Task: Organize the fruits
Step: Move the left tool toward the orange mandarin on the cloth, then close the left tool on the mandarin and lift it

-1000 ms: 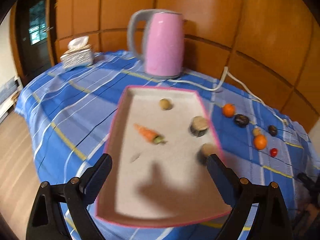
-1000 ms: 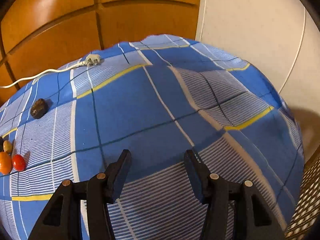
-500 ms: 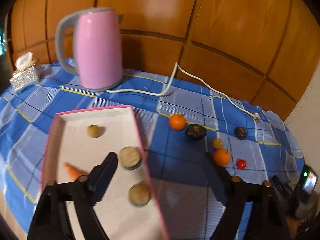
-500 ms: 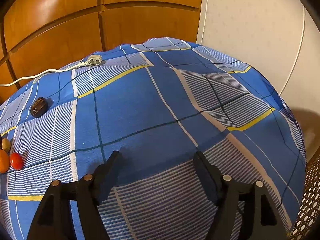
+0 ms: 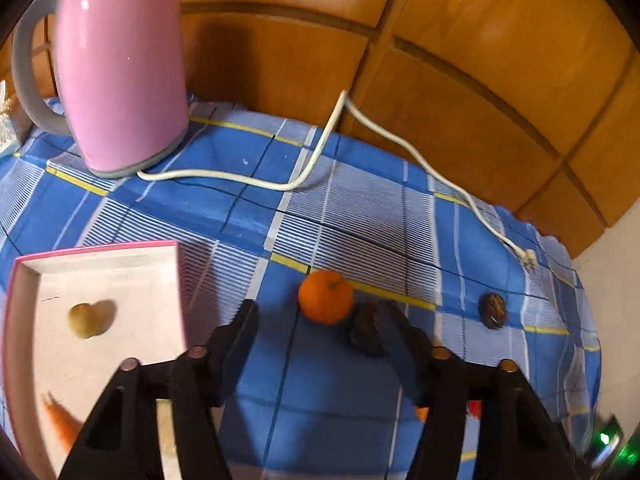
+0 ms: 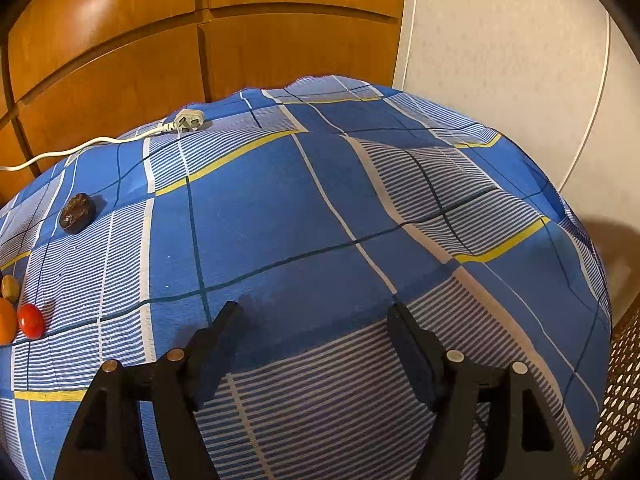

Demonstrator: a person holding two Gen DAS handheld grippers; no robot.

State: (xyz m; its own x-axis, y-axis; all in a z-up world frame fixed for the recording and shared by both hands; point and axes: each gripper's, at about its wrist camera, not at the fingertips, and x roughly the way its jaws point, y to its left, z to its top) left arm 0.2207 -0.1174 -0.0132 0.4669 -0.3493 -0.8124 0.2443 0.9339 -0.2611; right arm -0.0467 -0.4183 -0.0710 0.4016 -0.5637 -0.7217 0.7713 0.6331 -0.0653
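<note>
Both fingers of the left gripper (image 5: pixel 320 328) stand partly open over the blue checked cloth (image 5: pixel 360 220), with nothing pressed between them; the jaws have just been closing. A tangerine (image 5: pixel 326 297) lies just ahead of the gap, and a dark wrinkled fruit (image 5: pixel 366 334) sits against the inner face of the right-hand finger, though whether it touches the pad I cannot tell. Farther right lies a second dark fruit (image 5: pixel 493 311). To the left is the pink-rimmed tray (image 5: pixel 96 249), holding a small yellowish fruit (image 5: pixel 84 320) and a carrot (image 5: pixel 60 424). Behind stand the pink kettle (image 5: pixel 120 64) and its white cord (image 5: pixel 360 120).

The tangerine should be light, round and slightly yielding, apt to roll; I would take it across its widest part with modest pressure.

The right gripper (image 6: pixel 312 332) hovers open and empty over bare cloth, with a red fruit (image 6: pixel 30 321) at the far left edge.

A second ago the left view was centred on the tray; now the tray sits at the left and the loose fruits lie ahead. The right gripper's jaws stand wider than then, its view unchanged.
</note>
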